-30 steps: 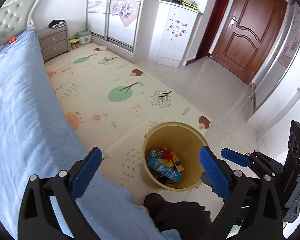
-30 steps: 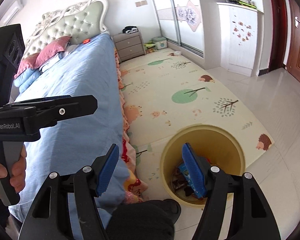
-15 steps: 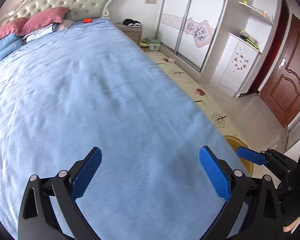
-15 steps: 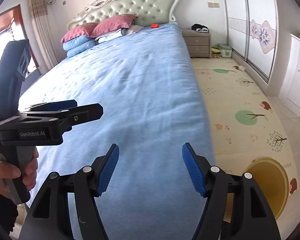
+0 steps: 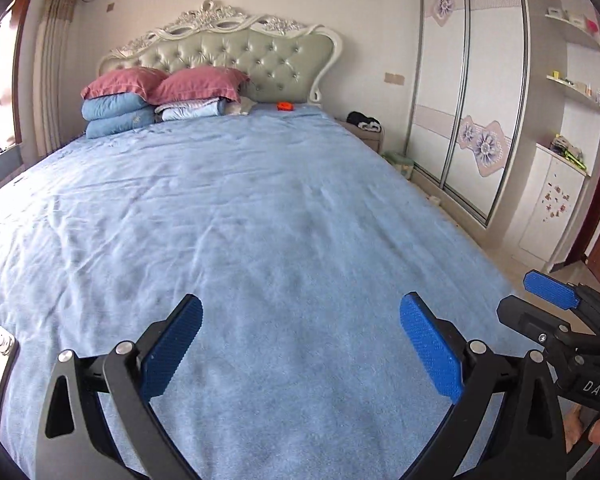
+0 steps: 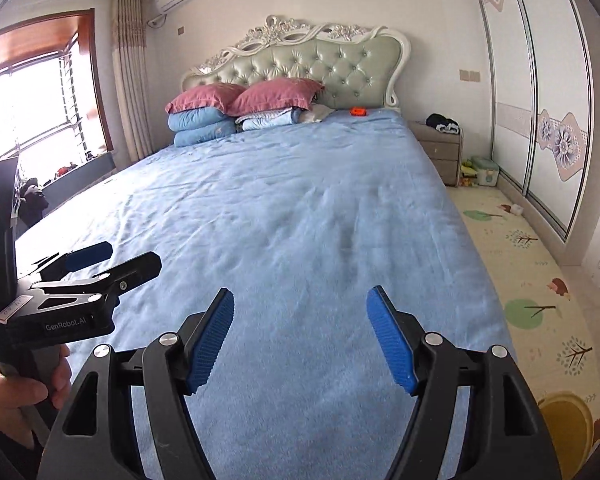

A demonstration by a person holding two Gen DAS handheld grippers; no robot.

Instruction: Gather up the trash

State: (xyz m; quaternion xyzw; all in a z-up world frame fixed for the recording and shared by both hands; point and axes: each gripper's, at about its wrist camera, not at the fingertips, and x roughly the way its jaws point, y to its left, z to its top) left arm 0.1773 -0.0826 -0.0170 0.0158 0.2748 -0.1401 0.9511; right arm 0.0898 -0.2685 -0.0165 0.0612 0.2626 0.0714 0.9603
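Both grippers hang over the foot of a wide bed covered in a wrinkled light-blue sheet (image 5: 260, 208), pointing along it toward the padded pale-green headboard with a carved white frame (image 5: 236, 52).

The left gripper (image 5: 300, 344), black with ribbed blue pads, has its jaws spread wide with only sheet showing between them. The right gripper (image 6: 300, 340) has the same build; its jaws have just been opening and now stand apart, empty, above the sheet. In the right wrist view the left gripper sits off to the left of the bed's foot, held by a bare hand (image 6: 24, 384) wrapped around its grip.

A small orange object (image 6: 357, 111), the only loose piece on the sheet, lies at the far end of the bed, just in front of the headboard's right side and well apart from both grippers; what it is cannot be told at this distance. Left of it, two dusty-pink pillows (image 5: 164, 84) rest on folded blue quilts (image 5: 116, 114) against the headboard.

The round yellow plastic trash bin (image 6: 566, 424) stands on the cream cartoon-print floor mat (image 6: 536, 280) beside the bed's right edge, near its foot, only partly in view.
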